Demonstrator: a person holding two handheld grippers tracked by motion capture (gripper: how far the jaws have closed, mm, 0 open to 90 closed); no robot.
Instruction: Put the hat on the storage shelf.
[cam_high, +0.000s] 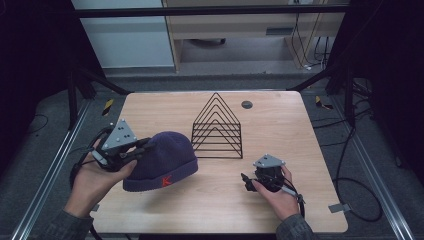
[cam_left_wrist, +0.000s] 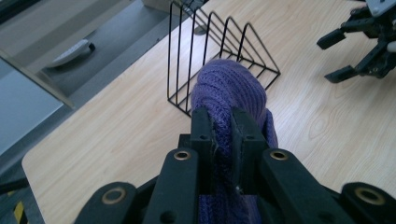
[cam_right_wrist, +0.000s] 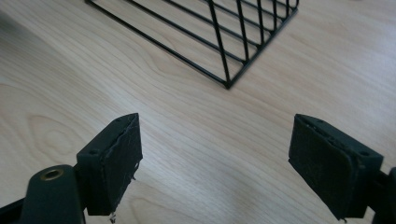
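Note:
A purple knitted hat (cam_high: 165, 160) with a small red mark on its cuff lies on the wooden table (cam_high: 285, 135) at the front left. My left gripper (cam_high: 141, 150) is at the hat's left side, shut on a fold of the knit. In the left gripper view the hat (cam_left_wrist: 229, 88) bulges out between the pressed jaws of my left gripper (cam_left_wrist: 223, 119). My right gripper (cam_high: 246, 181) hangs at the front right, open, pointing left toward the hat. In the right gripper view my right gripper (cam_right_wrist: 217, 158) has only bare wood between its pads.
A black wire rack (cam_high: 217, 127) with triangular dividers stands mid-table, just behind and right of the hat. A round grey grommet (cam_high: 246, 104) sits near the table's far edge. Dark frame posts flank the table.

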